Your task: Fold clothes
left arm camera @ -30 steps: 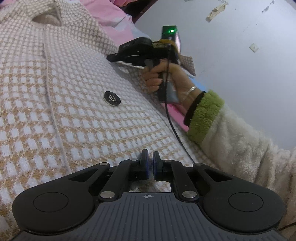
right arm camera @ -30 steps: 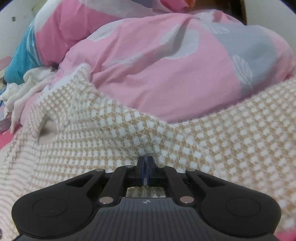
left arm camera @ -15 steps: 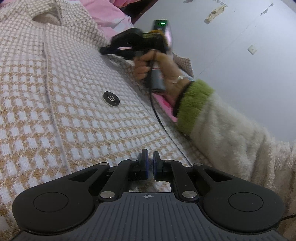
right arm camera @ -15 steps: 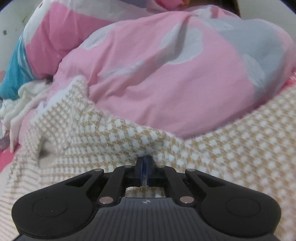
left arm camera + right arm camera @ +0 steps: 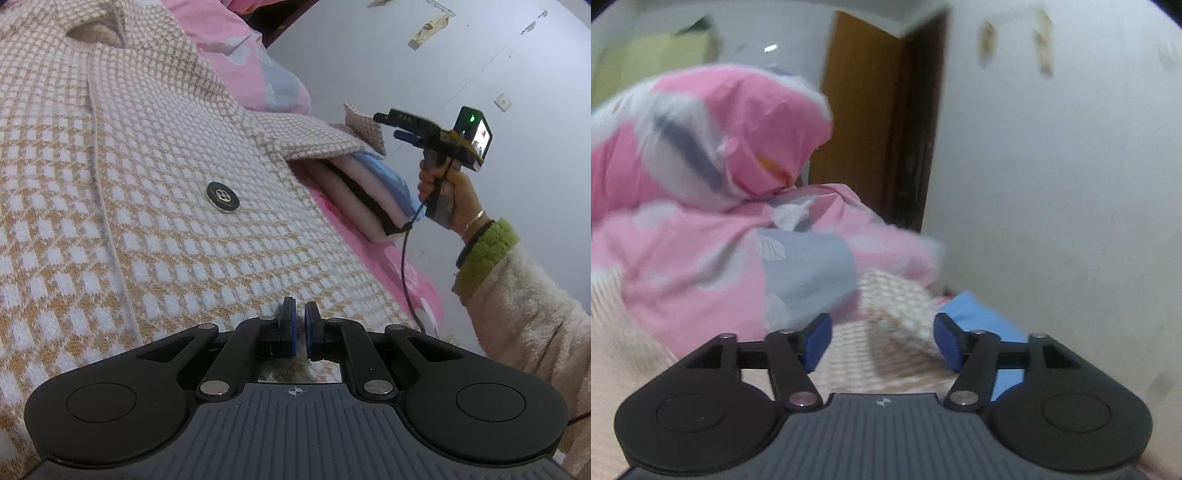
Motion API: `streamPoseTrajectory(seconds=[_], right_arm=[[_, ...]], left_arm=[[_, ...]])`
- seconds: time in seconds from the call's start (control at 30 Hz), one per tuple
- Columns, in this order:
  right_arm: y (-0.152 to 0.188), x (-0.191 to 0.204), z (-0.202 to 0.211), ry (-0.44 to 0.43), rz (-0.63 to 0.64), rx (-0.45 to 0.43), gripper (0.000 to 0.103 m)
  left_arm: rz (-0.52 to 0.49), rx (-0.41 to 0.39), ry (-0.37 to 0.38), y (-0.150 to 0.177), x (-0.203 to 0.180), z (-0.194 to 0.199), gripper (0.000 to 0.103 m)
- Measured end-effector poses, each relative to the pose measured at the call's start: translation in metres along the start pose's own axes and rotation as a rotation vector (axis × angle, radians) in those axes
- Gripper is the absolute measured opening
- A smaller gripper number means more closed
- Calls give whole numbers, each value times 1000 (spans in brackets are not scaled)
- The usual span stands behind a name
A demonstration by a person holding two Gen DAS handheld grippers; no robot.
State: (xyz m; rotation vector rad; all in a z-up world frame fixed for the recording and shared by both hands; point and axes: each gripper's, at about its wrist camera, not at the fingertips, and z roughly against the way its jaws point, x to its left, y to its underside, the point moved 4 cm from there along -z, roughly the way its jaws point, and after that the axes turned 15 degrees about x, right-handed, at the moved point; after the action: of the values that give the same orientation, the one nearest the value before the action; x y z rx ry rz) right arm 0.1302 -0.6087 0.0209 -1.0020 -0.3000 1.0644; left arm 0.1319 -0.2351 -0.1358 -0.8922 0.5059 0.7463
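A tan-and-white checked coat (image 5: 155,192) with a dark button (image 5: 222,197) lies spread across the bed and fills the left wrist view. My left gripper (image 5: 299,325) sits at its near hem, pads almost together with fabric pinched between them. The coat's sleeve runs right to a cuff (image 5: 364,125) that rests on folded bedding. My right gripper (image 5: 386,126), held in a hand, hovers just right of that cuff. In the right wrist view the right gripper (image 5: 882,339) stands wide open with nothing held, the blurred cuff (image 5: 894,306) lying ahead of it.
A pink and grey duvet (image 5: 713,236) is heaped behind the coat. Folded pink and blue bedding (image 5: 369,192) lies under the sleeve. A pale wall (image 5: 424,66) stands close on the right, and a brown door (image 5: 864,110) is behind. A fleece sleeve (image 5: 524,314) reaches in from the right.
The right gripper carried the sleeve out to the right, opened and let it go, then drew back from the cuff. The left gripper has stayed put at the hem.
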Motion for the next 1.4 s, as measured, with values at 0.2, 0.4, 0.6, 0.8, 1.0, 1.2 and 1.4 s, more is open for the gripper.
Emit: streamPoseTrajectory(seconds=[0.2,0.4,0.6,0.8,1.0,1.2,1.4], right_arm=[[-8,33,-58,242,231,70,57],[-42,-31,-50,151,-138,17,12],[-80,-85,28,-48,-382,-195,10],[-73,-117,56,-102,-496,-228,10],[-6,-162,6,-84,-715,-96,10],[67,-190,-52,-127,-916,73,14],[90,-227,-40,-181,-1089,68,50]], left_arm=[[6,-1,9,0,1,1,8],[9,-3,15,-1,2,0,8],[10,-3,17,-1,2,0,8],[12,-2,15,-1,1,-1,8],[13,-3,15,-2,1,0,8],[13,-3,14,-2,1,2,8],[13,-2,13,-2,0,3,8]])
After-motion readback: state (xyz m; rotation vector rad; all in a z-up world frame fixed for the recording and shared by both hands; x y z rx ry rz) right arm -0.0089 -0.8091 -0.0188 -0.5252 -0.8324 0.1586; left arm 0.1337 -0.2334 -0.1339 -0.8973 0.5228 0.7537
